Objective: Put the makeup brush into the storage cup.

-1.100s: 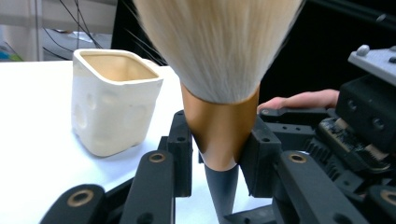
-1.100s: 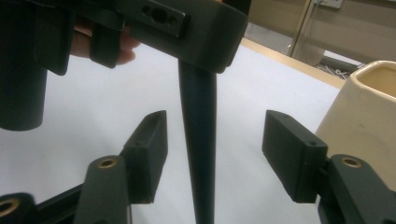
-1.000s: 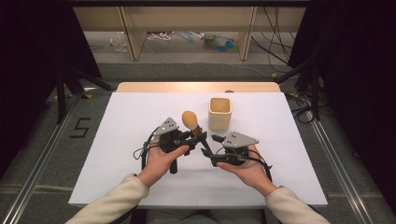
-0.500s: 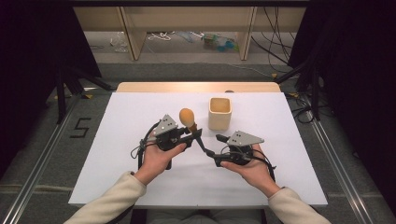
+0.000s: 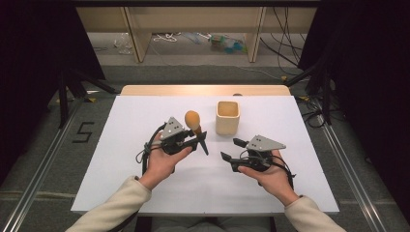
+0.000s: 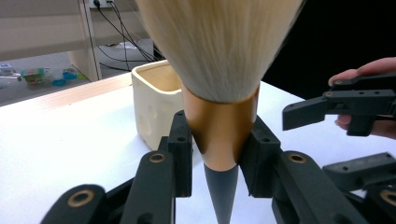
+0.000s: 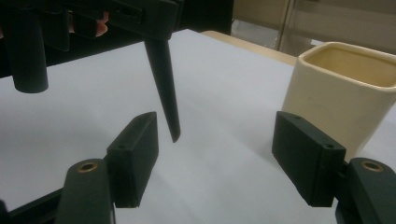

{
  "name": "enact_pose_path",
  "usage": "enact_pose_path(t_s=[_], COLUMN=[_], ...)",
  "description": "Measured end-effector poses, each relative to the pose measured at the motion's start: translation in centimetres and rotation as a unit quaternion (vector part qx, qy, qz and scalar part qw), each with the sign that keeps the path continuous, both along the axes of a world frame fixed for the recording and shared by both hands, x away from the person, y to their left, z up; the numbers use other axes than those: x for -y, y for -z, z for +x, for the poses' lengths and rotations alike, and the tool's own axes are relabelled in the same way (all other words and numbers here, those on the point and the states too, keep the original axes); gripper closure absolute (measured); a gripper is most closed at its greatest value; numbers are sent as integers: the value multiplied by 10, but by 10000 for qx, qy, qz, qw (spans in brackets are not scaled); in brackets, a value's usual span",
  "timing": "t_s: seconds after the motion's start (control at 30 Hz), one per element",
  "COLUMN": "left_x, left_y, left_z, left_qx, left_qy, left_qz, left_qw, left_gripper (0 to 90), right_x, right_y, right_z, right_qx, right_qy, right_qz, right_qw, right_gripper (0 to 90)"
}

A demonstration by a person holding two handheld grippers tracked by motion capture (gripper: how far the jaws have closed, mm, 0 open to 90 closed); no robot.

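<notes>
The left gripper [image 5: 196,140] pinches the brush [image 6: 219,116] at its copper ferrule, bristles up, dark handle tip pointing down over the bench [image 5: 145,121], just beside the cup [image 5: 227,117]. The brush looks light, with a stiff, slick, tapered handle and soft bristles; the ferrule is the firmest hold. The right gripper [image 7: 215,158] has its fingers spread and empty, nearby.

Sleeves: cream, long, on both forearms
Left gripper [image 5: 200,141]: black body, grey three-cornered plate, black cable
Right gripper [image 5: 232,151]: same build
Fingers [image 7: 133,156]: black blocks, brass-ringed pivots
</notes>
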State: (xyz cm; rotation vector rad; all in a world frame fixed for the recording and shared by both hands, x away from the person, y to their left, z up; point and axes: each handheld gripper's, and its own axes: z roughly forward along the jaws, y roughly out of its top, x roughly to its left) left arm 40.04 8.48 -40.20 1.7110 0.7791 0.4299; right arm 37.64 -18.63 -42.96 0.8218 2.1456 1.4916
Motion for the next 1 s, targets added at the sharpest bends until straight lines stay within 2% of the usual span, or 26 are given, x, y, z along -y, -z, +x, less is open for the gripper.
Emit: enact_pose_path(t_s=[0.07, 0.1, 0.2, 0.23, 0.27, 0.3, 0.33, 0.43, 0.63, 0.7, 0.73, 0.77, 0.8, 0.83, 0.93, 0.97, 1.0], left_x=[1, 1, 3, 4, 5, 5, 5, 5, 5, 5, 5, 5, 5, 5, 5, 5, 6], left_y=[-1, -1, -2, -3, -3, -4, -5, -6, -9, -11, -11, -12, -12, -12, -13, -13, -14], left_z=[0, 1, 2, 2, 2, 2, 2, 3, 5, 6, 6, 7, 7, 7, 8, 8, 8], left_qx=[-11, -3, 9, 29, 25, 27, 34, 58, 69, 90, 90, 99, 100, 96, 100, 113, 116], left_qy=[-2, 5, 15, 18, 4, 3, 12, 16, -7, -13, -16, -20, -23, -26, -34, -41, -42], left_qz=[-27, -13, -6, 14, -4, -5, 7, 12, -30, -40, -49, -41, -49, -58, -51, -50, -52], left_qw=[10000, 10000, 10000, 10000, 10000, 10000, 10000, 10000, 10000, 10000, 9999, 9999, 9999, 9999, 9999, 9999, 9999], left_gripper=[685, 685, 685, 685, 685, 685, 685, 685, 685, 685, 685, 685, 686, 686, 685, 686, 685], right_x=[4, 5, 11, 11, 13, 14, 15, 17, 23, 24, 25, 26, 28, 27, 29, 29, 29], right_y=[-1, 0, -1, 1, 0, 1, 0, 1, 0, 1, 0, 1, 0, 1, 1, 0, 1], right_z=[-1, -1, -3, -2, -3, -3, -3, -4, -7, -6, -7, -7, -8, -7, -7, -8, -7], right_qx=[-56, -35, -95, -29, -80, -35, -70, -89, -110, -74, -113, -129, -131, -48, -64, -148, -42], right_qy=[6, 32, 101, 83, 110, 104, 145, 155, 193, 208, 229, 239, 279, 227, 267, 276, 257], right_qz=[-17, 61, -10, 106, 46, 139, 89, 174, 94, 188, 113, 141, 36, 159, 116, 146, 211], right_qw=[10000, 10000, 9999, 9999, 9999, 9998, 9998, 9997, 9997, 9996, 9996, 9995, 9995, 9996, 9996, 9994, 9994], right_gripper=[327, 327, 327, 327, 327, 327, 327, 327, 328, 328, 328, 328, 328, 328, 326, 325, 320])
